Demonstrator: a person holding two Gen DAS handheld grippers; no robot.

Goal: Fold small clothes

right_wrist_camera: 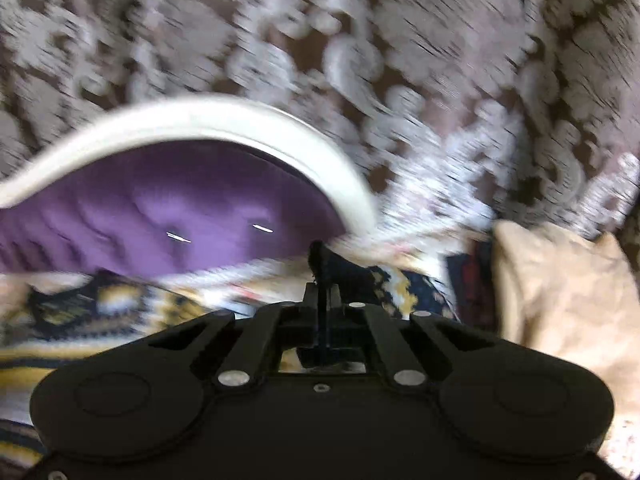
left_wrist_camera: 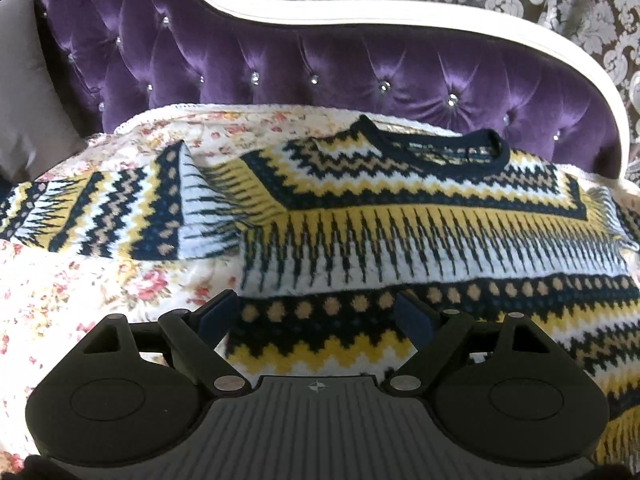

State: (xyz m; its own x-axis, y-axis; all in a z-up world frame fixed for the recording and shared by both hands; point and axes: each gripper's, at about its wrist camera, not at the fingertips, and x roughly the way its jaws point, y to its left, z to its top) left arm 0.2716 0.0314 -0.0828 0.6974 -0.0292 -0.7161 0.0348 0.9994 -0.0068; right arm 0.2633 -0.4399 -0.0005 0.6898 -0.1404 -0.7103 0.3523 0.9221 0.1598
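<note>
A patterned sweater (left_wrist_camera: 400, 208) in navy, yellow and white lies flat on a floral blanket (left_wrist_camera: 80, 292), collar toward the sofa back. Its left sleeve (left_wrist_camera: 100, 216) stretches out to the left. My left gripper (left_wrist_camera: 320, 312) is open and empty, with its jaws standing wide apart just above the sweater's left lower body. My right gripper (right_wrist_camera: 320, 280) is shut on a dark edge of the sweater (right_wrist_camera: 400, 288) at its right side; that view is blurred by motion, so the exact part held is unclear.
A purple tufted sofa back (left_wrist_camera: 320, 64) with a white curved frame (left_wrist_camera: 360, 20) rises behind the blanket. A grey cushion (left_wrist_camera: 24, 92) stands at the left. A beige pillow (right_wrist_camera: 560, 292) lies at the right. Damask wallpaper (right_wrist_camera: 400, 60) is behind.
</note>
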